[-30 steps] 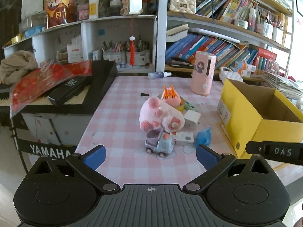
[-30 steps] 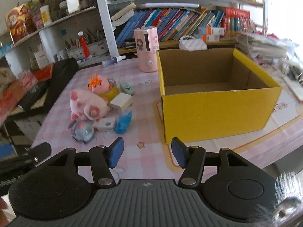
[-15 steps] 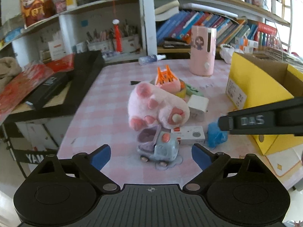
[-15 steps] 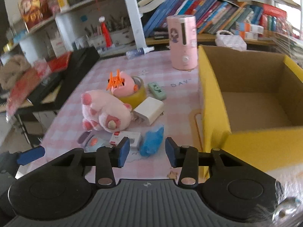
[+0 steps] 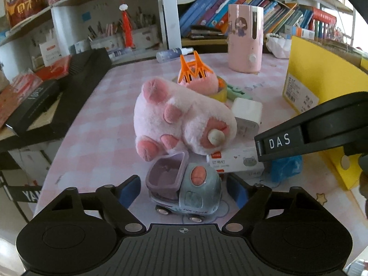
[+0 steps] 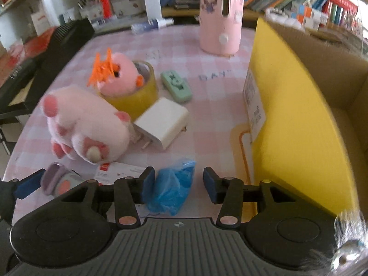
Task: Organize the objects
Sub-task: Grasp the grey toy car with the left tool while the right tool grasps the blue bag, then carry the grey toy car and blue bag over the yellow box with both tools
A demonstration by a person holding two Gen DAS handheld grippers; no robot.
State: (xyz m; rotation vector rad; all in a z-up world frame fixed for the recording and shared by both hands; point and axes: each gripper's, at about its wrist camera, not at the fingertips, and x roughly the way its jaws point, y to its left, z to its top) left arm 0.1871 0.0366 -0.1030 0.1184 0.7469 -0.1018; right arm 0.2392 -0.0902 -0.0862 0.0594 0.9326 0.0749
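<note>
A small grey-blue toy truck (image 5: 184,188) stands on the pink checked table, between the open fingers of my left gripper (image 5: 184,189). A pink plush pig (image 5: 181,119) lies just behind it, partly on a white staple box (image 5: 237,163). My right gripper (image 6: 177,181) is open around a crumpled blue bag (image 6: 172,188). A white charger (image 6: 162,123), a green case (image 6: 176,86) and a yellow tape roll (image 6: 135,94) holding a pink plush with an orange clip (image 6: 117,73) lie behind. The open yellow box (image 6: 294,105) stands at the right.
A pink cylinder appliance (image 6: 219,16) and a spray bottle (image 6: 151,24) stand at the back. A black keyboard case (image 5: 69,87) lies along the table's left edge. Bookshelves fill the background. The right gripper's arm (image 5: 310,131) crosses the left wrist view.
Both grippers have moved forward and down toward the pile. The left fingers now straddle the toy truck and the right fingers straddle the blue bag. Nothing has been gripped.
</note>
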